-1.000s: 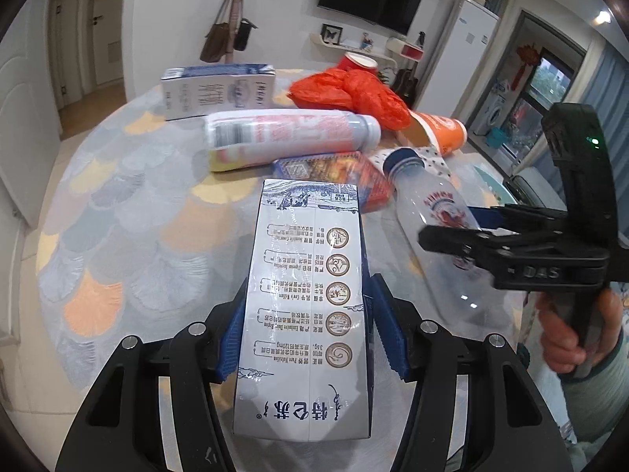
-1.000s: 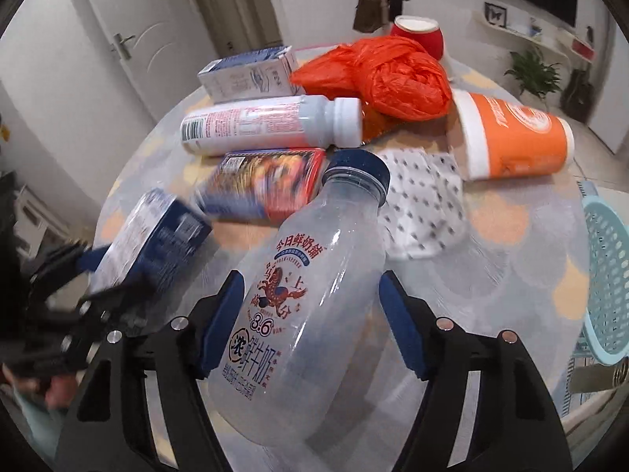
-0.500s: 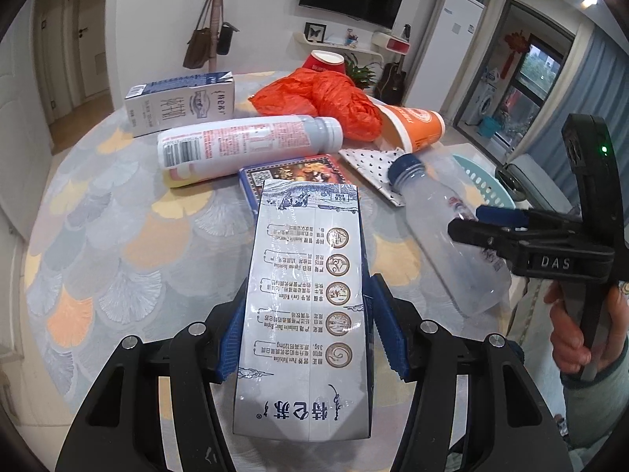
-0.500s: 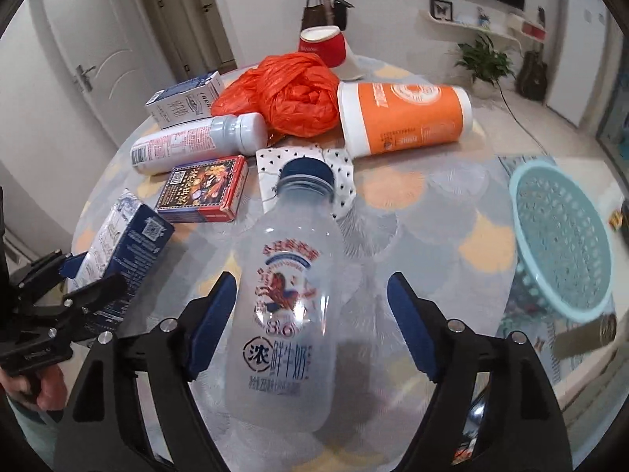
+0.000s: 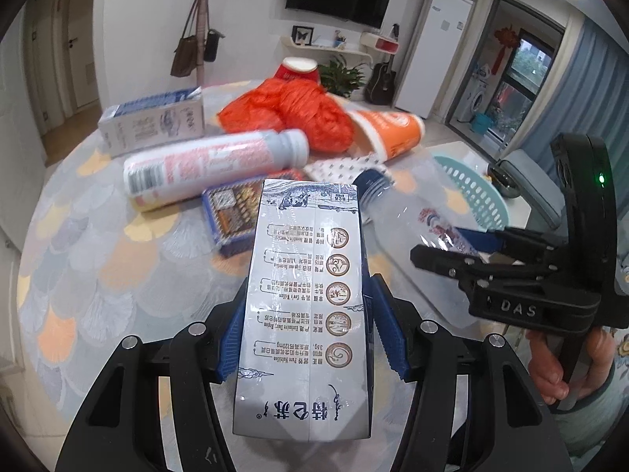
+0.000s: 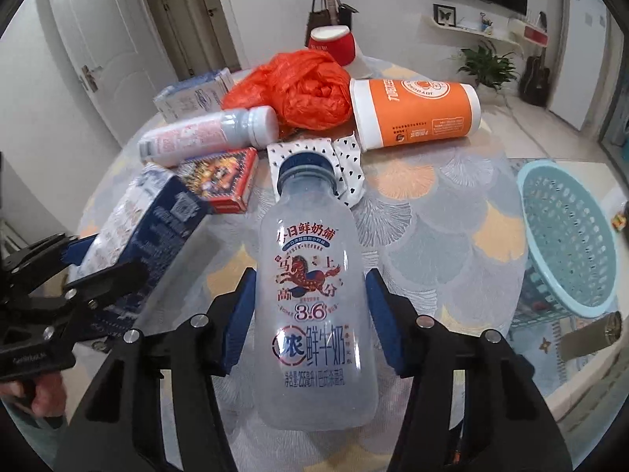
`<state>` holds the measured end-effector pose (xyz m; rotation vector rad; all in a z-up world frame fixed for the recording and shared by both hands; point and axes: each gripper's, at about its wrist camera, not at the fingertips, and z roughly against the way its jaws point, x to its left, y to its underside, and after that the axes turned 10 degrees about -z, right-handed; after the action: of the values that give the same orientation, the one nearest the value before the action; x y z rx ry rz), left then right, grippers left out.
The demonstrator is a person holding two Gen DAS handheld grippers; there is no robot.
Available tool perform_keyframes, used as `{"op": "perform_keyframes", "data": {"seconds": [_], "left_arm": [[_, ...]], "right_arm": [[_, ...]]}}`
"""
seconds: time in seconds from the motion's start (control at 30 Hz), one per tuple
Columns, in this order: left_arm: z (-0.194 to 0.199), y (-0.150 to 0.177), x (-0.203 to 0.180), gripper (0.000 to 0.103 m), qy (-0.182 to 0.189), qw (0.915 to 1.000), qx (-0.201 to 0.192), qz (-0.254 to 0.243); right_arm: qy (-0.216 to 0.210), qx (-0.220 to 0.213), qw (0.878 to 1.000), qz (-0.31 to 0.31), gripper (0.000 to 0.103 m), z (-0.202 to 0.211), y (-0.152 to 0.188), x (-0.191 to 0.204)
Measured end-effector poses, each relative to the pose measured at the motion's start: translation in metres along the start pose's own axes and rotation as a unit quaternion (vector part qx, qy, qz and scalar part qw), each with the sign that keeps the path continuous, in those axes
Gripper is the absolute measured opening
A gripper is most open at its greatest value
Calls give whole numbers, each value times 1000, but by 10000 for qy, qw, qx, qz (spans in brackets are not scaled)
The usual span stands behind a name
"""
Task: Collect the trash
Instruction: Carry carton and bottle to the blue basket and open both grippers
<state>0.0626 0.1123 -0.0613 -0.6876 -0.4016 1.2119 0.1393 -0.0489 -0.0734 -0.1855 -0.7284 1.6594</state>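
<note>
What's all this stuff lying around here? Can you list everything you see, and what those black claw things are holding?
milk carton: 1, white and blue, held in the left gripper.
milk bottle: 1, clear with dark blue cap, between the right gripper's closing jaws.
second milk carton: 1, white and blue, lying at the table's far side.
white bottle: 1, pink label, on its side.
card box: 1, red and blue, flat on the table.
plastic bag: 1, orange, crumpled.
orange cup: 1, on its side.
red cup: 1, behind the bag.
dotted paper: 1, white, black dots.
basket: 1, light blue, beside the table.
left gripper: black, blue pads.
right gripper: black, blue pads.
</note>
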Motion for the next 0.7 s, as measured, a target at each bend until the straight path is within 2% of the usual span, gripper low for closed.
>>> {"op": "perform_keyframes", "data": {"seconds": [0.33,0.53,0.7], "left_arm": [[0,-50,-32,56,134,9988,-379,-293],[-15,-86,-60,56,362,9967,-509,-515],[-36,-121,-98,56,690,9929,-589,-766]], "right_arm": [[-297,-604,9976,-150,52,48,-17,-32],[-185,-1092,9929,-425,52,80,-31,-69],[165,-1440,9862,-806,52,102,-39,-117]]}}
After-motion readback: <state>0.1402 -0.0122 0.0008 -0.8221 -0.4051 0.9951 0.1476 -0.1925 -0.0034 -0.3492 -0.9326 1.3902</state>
